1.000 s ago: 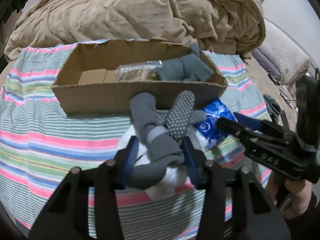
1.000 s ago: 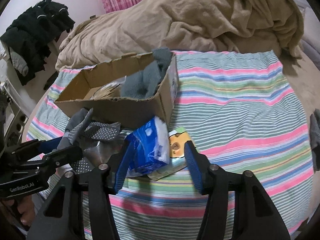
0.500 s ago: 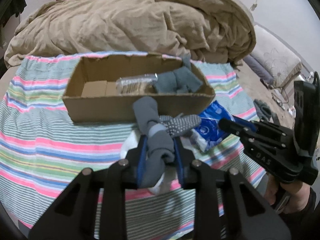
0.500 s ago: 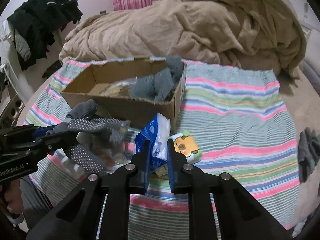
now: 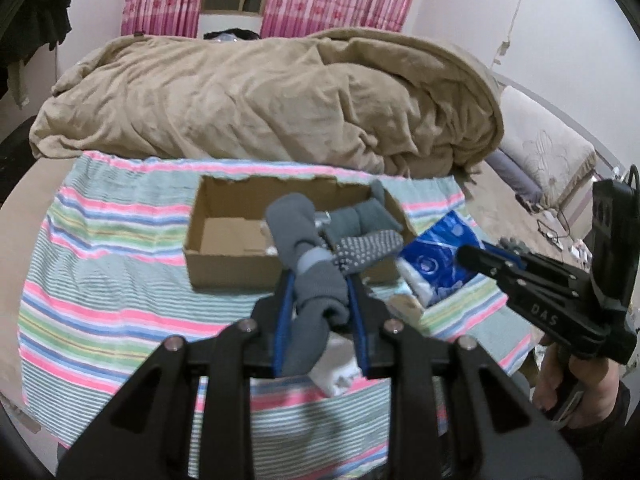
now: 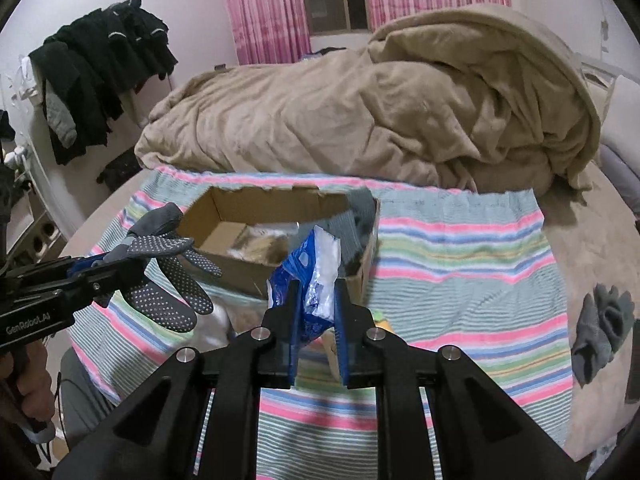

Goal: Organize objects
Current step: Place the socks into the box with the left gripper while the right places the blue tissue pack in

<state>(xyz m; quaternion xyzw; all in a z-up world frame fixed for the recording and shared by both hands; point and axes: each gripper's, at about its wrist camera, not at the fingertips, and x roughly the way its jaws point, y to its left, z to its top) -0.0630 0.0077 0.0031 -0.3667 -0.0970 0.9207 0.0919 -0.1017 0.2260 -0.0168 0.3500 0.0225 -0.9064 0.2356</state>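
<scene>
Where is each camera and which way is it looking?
Left wrist: on the left hand-held gripper, facing along its fingers, which clamp a grey glove, toward the cardboard box; the person's right hand shows.
Right wrist: on the right hand-held gripper, which clamps a blue packet, facing the box.
Shared: box, striped blanket, both grippers.

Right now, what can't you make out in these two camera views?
- Cardboard box contents: left wrist view, grey glove covers the right half.
- Blue packet label: right wrist view, crumpled, blurred.
- Item under the right gripper: hidden by its fingers.
</scene>
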